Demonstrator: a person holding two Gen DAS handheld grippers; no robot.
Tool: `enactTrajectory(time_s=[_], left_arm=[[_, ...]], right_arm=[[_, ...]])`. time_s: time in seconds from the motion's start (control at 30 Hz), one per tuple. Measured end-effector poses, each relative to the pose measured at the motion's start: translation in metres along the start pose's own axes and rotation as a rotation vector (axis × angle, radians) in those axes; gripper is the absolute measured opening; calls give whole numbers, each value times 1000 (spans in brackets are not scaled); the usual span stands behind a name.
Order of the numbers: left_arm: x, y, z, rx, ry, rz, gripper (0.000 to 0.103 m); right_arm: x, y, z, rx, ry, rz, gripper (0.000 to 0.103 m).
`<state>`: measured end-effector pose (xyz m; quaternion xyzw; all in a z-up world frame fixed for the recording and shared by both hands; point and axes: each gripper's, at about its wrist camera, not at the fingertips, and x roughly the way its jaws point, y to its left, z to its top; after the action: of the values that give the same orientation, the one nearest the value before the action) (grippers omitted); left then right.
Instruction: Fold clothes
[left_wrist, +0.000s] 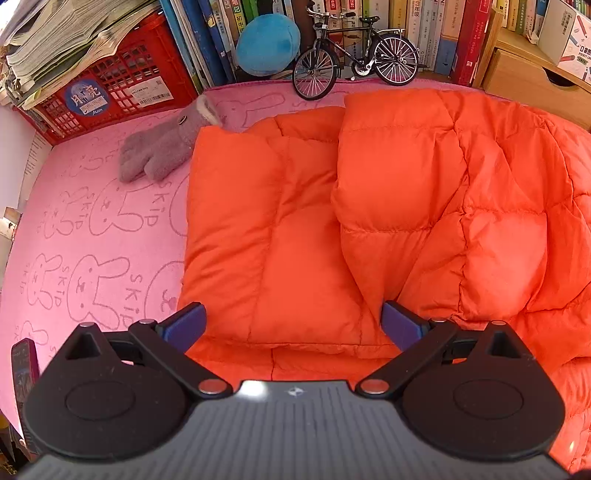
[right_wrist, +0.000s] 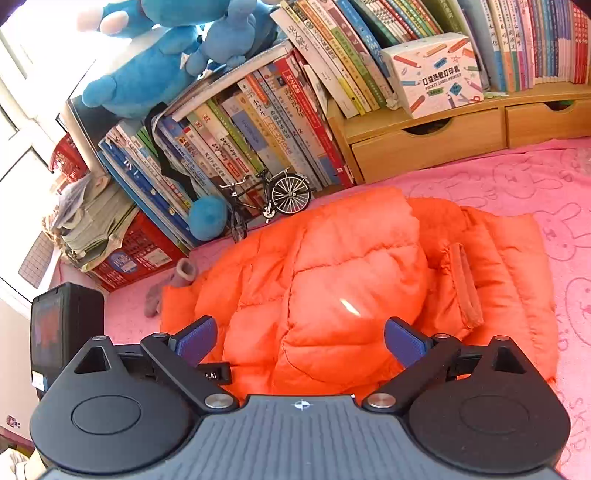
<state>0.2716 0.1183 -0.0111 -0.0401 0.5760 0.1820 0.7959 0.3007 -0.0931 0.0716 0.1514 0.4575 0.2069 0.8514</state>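
Observation:
An orange puffer jacket (left_wrist: 369, 206) lies partly folded on a pink rabbit-print cloth (left_wrist: 92, 240). One panel is laid over its middle. My left gripper (left_wrist: 293, 326) is open, hovering over the jacket's near edge, with nothing between its blue pads (left_wrist: 184, 326). From higher up, the right wrist view shows the same jacket (right_wrist: 351, 288) bunched into a mound, a ribbed cuff (right_wrist: 465, 288) lying on its right side. My right gripper (right_wrist: 299, 341) is open above the jacket's near side and holds nothing.
A grey knitted glove (left_wrist: 162, 147) lies left of the jacket. A model bicycle (left_wrist: 354, 55), a blue plush toy (left_wrist: 267, 44), a red crate (left_wrist: 110, 88) and rows of books line the back. A wooden drawer unit (right_wrist: 461, 144) stands at the back right.

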Motion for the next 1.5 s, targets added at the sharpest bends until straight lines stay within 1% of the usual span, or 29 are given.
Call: enactTrajectory(time_s=[0.03, 0.07, 0.1, 0.13, 0.17, 0.23, 0.3, 0.33, 0.4, 0.57, 0.6, 0.63, 0.7, 0.73, 0.77, 0.8, 0.87, 0.9, 0.93, 1.0, 1.03, 1.17, 1.23, 1.27, 1.3, 1.33, 1.37, 1.47, 1.5], left_arm=[[0, 0, -1, -1, 3, 0, 102], [0, 1, -1, -1, 6, 0, 102], [0, 2, -2, -2, 8, 0, 102], [0, 4, -2, -3, 10, -2, 102], [-1, 7, -4, -6, 12, -3, 102], [-3, 14, -9, -17, 22, 1, 101], [-4, 21, -15, -31, 33, 6, 101], [-5, 25, -18, -44, 39, 10, 100], [-14, 31, -23, -70, 23, 29, 99], [-53, 19, -20, -76, -156, 26, 99], [-60, 16, -19, -72, -192, 26, 100], [-61, 8, -17, -48, -224, 30, 101], [-52, -8, -13, 3, -243, 46, 101], [-45, -12, -12, 19, -232, 53, 101], [-35, -16, -12, 36, -216, 65, 101], [-26, -20, -12, 53, -201, 78, 102], [-17, -21, -17, 75, -199, 91, 102], [-14, -21, -20, 85, -203, 93, 102], [-14, -21, -23, 95, -213, 95, 102], [-14, -22, -26, 117, -229, 96, 102], [-14, -23, -28, 126, -234, 95, 102], [-10, -23, -30, 128, -235, 98, 102], [-8, -21, -30, 123, -237, 95, 103], [-6, -20, -30, 122, -240, 95, 103], [-5, -19, -31, 123, -246, 99, 103], [-3, -18, -32, 130, -254, 102, 103], [-2, -17, -33, 137, -263, 105, 103], [3, -15, -37, 159, -288, 115, 103], [5, -16, -39, 175, -297, 118, 103]], right_arm=[[11, 0, 2, 11, 22, -33, 96], [24, -2, 3, 40, 59, -73, 86], [34, -6, 3, 84, 99, -100, 36], [38, -12, 1, 134, 121, -108, 10], [40, -17, -1, 171, 136, -115, 10], [30, -17, -8, 135, 112, -121, 10], [19, -13, -18, 52, 96, -170, 10], [17, -15, -24, 43, 106, -180, 9], [15, -18, -34, 29, 123, -195, 9], [17, -22, -45, 85, 131, -112, 10], [18, -23, -47, 96, 133, -96, 10], [18, -24, -49, 107, 135, -80, 10], [19, -25, -53, 130, 138, -47, 10], [20, -25, -56, 136, 140, -35, 10], [21, -23, -58, 118, 143, -48, 10], [20, -21, -61, 79, 143, -80, 12], [14, -15, -65, -30, 118, -168, 17], [9, -11, -68, -92, 91, -208, 27], [3, -7, -71, -158, 59, -249, 39], [-10, 2, -77, -282, -26, -321, 50], [-14, 4, -77, -312, -56, -333, 55], [-20, 16, -73, -366, -164, -339, 55], [-14, 28, -72, -434, -221, -341, 54], [-6, 35, -74, -496, -243, -343, 54], [2, 39, -77, -555, -251, -359, 51], [11, 41, -81, -611, -251, -387, 44], [22, 39, -85, -658, -242, -430, 42], [48, 14, -97, -730, -190, -545, 42], [53, 5, -102, -757, -189, -577, 43]])
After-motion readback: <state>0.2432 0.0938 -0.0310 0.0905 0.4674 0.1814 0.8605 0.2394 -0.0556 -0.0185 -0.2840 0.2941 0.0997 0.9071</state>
